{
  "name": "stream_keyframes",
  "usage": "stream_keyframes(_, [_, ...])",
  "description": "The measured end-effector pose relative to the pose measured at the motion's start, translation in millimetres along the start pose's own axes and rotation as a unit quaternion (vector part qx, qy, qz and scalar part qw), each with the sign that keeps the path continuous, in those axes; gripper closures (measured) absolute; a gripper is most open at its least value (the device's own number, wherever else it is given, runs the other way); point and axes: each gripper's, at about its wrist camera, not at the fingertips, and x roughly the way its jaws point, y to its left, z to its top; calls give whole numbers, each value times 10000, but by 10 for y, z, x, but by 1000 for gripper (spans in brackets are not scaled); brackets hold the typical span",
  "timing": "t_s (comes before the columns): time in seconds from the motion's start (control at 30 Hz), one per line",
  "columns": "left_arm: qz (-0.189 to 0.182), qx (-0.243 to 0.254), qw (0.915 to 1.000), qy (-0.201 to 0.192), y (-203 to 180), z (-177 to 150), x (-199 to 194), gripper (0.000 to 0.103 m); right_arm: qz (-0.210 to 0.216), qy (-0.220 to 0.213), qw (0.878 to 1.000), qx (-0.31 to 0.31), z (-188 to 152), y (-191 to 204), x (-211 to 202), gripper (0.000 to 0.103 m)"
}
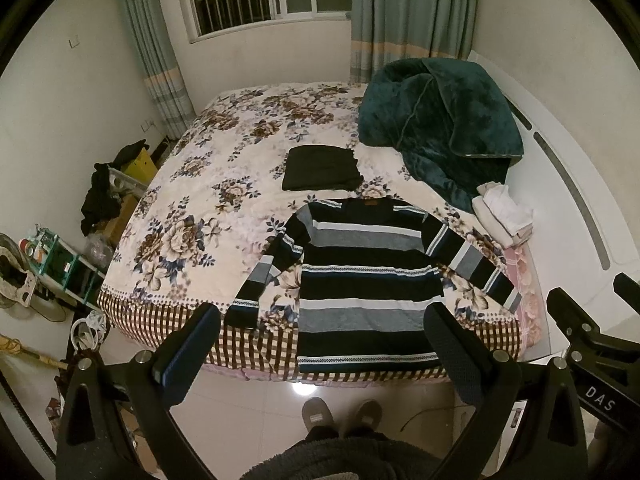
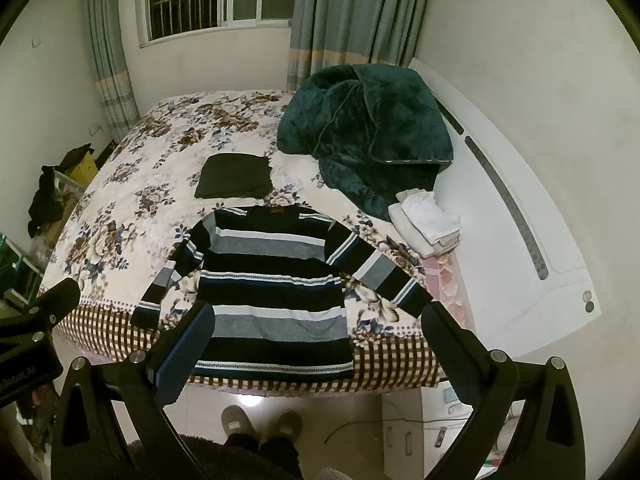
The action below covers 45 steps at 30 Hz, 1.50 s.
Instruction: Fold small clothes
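left wrist, striped sweater flat, hem at bed edge

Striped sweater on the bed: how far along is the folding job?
Done: a dark garment lies folded behind it, and a pale folded stack sits by the crumpled teal blanket. In hand: nothing; the left gripper and right gripper are both open above the bed edge. Left: the navy, grey and white striped sweater lies flat, sleeves spread, unfolded.
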Motion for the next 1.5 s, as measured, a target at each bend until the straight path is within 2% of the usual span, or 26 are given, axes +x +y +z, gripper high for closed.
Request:
stream_keyframes(0.57, [-7, -6, 10000, -61, -27, 82, -62, 0, 10, -55, 10000, -17, -1, 45, -41, 0])
stream_keyframes(1.3, [-15, -16, 9999, -109, -18, 35, -75, 0, 33, -103, 9999, -28, 55, 58, -146, 0])
stream_keyframes(1.5, [-24, -12, 9999, -112, -19, 25, -78, 0, 45, -118, 9999, -41, 153, 74, -199, 0])
